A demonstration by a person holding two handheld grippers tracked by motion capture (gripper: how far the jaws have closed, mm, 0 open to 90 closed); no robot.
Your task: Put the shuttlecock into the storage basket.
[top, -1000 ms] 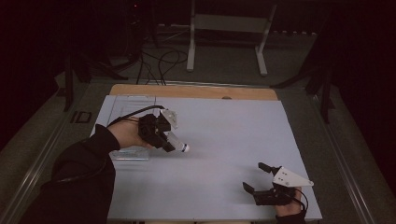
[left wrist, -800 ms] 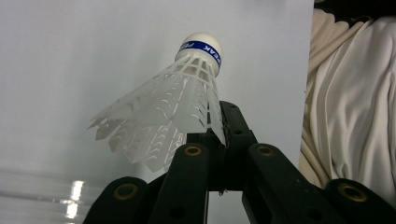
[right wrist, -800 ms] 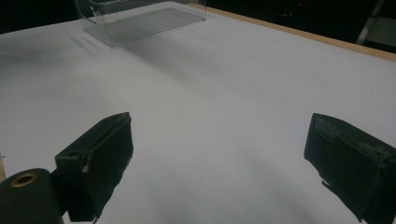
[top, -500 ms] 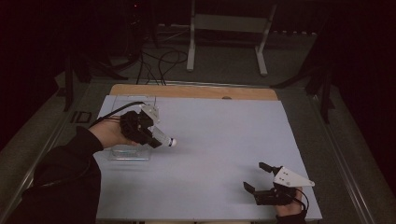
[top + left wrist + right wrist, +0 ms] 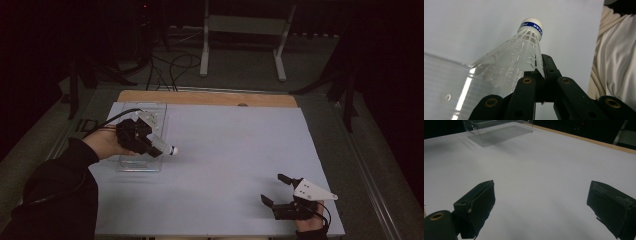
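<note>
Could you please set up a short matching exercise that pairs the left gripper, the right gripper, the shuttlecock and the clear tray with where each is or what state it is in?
Things:
1. left gripper
2. right gripper
3. shuttlecock
4. clear tray

States or places:
A. lying on the table's left side, near the far edge
B. open, low over the table's near right corner
C. white, with a blue band around its cork
D. shut on the plastic skirt

Pairs: 1-D, 2-B, 3-C, 4-A
</note>
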